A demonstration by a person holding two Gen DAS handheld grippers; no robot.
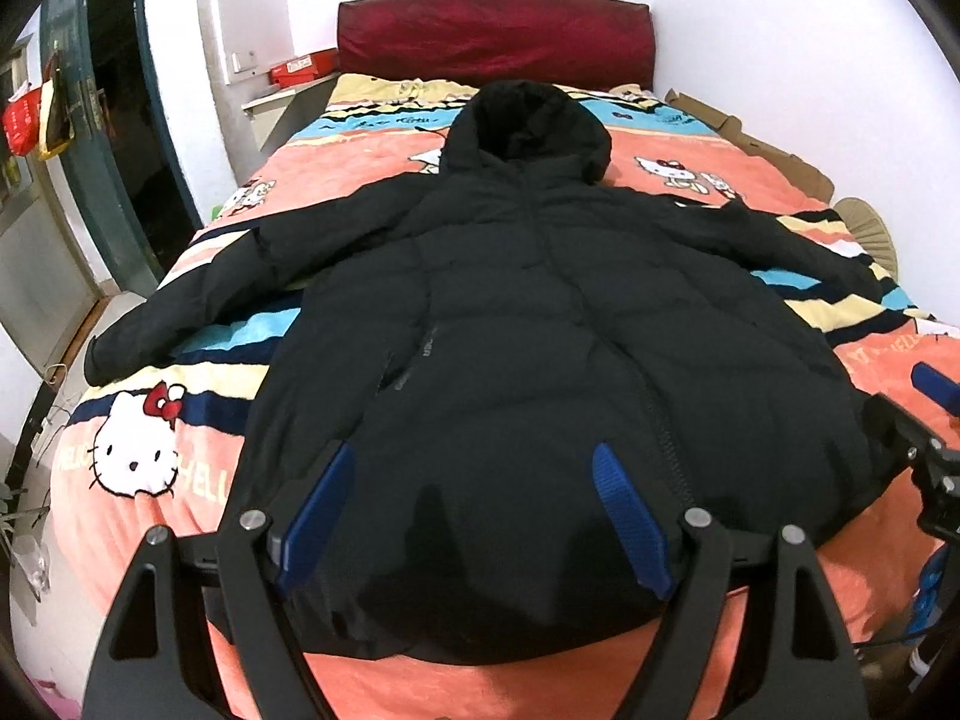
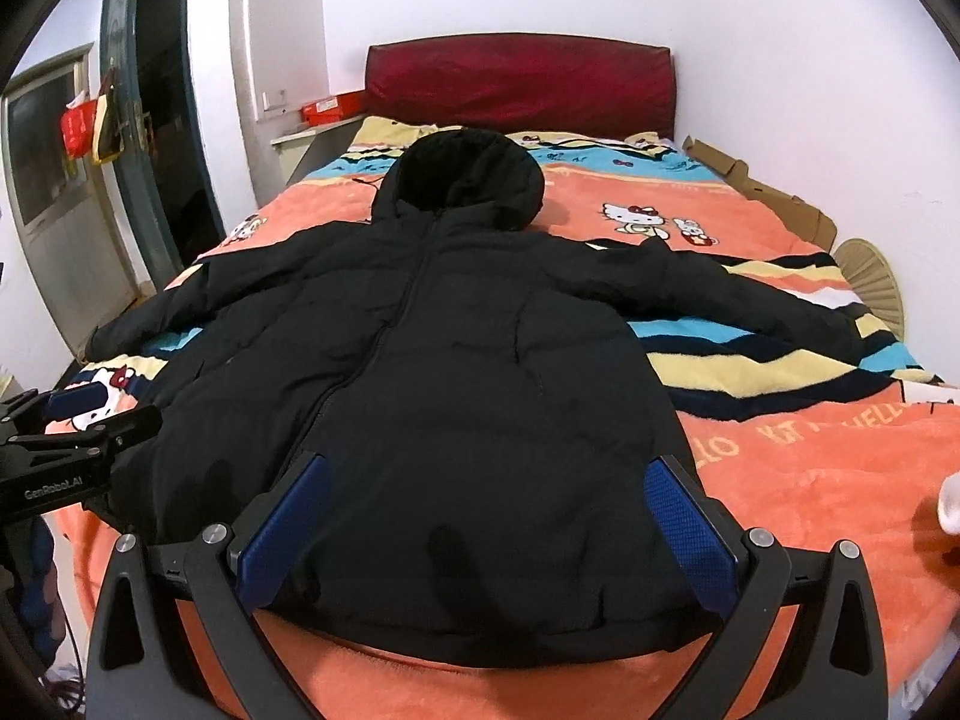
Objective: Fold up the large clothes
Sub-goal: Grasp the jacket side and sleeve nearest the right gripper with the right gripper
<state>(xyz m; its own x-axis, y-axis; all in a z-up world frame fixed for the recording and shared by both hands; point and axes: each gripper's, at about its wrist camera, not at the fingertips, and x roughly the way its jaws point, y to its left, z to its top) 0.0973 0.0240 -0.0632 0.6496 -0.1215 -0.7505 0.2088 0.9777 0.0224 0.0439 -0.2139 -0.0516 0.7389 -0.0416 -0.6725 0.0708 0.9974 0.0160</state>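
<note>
I hover both spread-wide grippers, left (image 1: 474, 516) and right (image 2: 489, 531), above the flat jacket (image 1: 540, 330); next I must grasp a sleeve (image 1: 198, 294).

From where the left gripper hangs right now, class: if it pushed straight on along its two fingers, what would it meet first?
Most likely the black jacket. The left gripper is open, above the jacket's hem, pointing along its body toward the hood. It probably lands on the lower front panel, though depth is unclear.

Jacket (image 1: 540, 312) lies on bed (image 1: 810, 630), hood toward headboard (image 1: 492, 36).
</note>
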